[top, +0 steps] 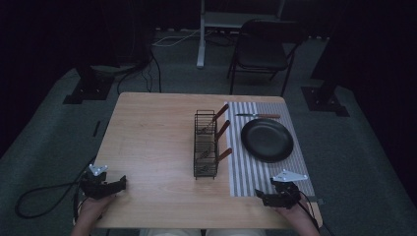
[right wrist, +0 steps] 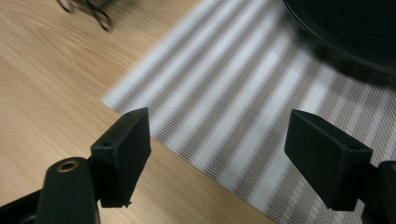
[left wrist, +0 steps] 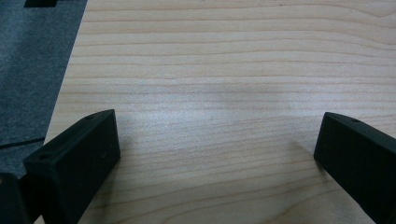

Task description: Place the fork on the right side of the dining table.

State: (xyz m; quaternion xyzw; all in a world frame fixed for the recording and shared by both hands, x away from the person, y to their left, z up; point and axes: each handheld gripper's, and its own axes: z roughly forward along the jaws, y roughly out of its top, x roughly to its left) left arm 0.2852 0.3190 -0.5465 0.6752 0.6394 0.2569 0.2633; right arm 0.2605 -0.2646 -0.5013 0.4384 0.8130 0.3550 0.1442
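A black wire caddy [top: 205, 143] stands mid-table and holds several utensils with brown wooden handles [top: 222, 130]. To its right a black plate [top: 267, 139] rests on a grey striped placemat [top: 246, 172], with a wooden-handled knife [top: 258, 116] lying beyond it. My left gripper [top: 120, 183] hovers at the table's near left corner, open over bare wood [left wrist: 224, 93]. My right gripper [top: 259, 195] is open at the near right, its jaws spread over the placemat's near corner [right wrist: 224, 121], with the plate's rim [right wrist: 345, 32] ahead.
The light wooden table [top: 157, 137] has open room on its left half. A folding chair [top: 263, 46] and stand bases [top: 88, 88] sit on the dark carpet beyond. Cables [top: 44, 196] trail off the left edge.
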